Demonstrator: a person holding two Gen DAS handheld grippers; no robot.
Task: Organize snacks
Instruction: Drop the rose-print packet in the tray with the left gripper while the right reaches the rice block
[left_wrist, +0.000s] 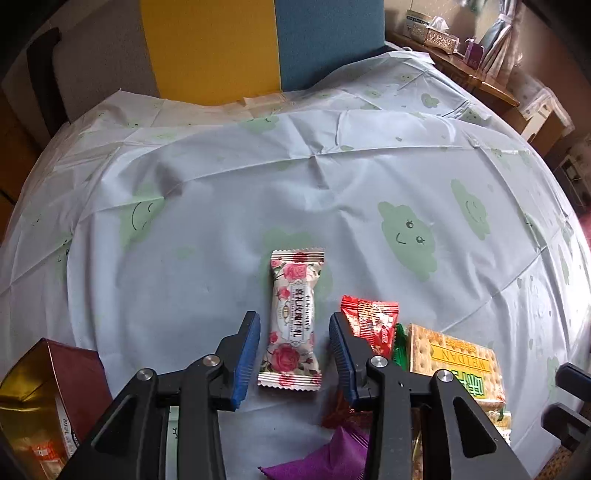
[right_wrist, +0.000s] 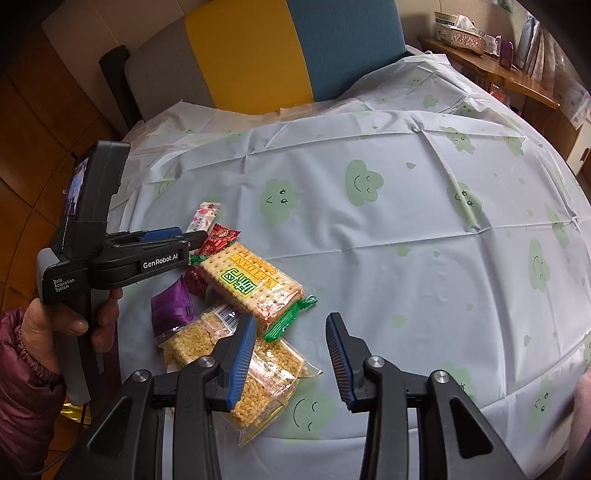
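A rose-printed snack packet (left_wrist: 291, 321) lies lengthwise on the tablecloth (left_wrist: 332, 184). My left gripper (left_wrist: 293, 317) straddles it, open, with a gap on each side between the blue pads and the wrapper. To its right are a red packet (left_wrist: 373, 325) and a cracker pack (left_wrist: 454, 358); a purple packet (left_wrist: 325, 458) lies near the lens. In the right wrist view my right gripper (right_wrist: 291, 317) hangs open above bare cloth, its left finger over a clear puffed-rice packet (right_wrist: 266, 384). The cracker pack (right_wrist: 251, 284) sits just beyond, with the left gripper (right_wrist: 199, 236) over the pile's far side.
A brown and gold box (left_wrist: 48, 398) stands at the lower left. A person's hand (right_wrist: 55, 325) in a maroon sleeve holds the left gripper. A yellow and blue chair back (left_wrist: 258, 48) rises behind the table. A wooden shelf with tissue boxes (left_wrist: 439, 35) is at the far right.
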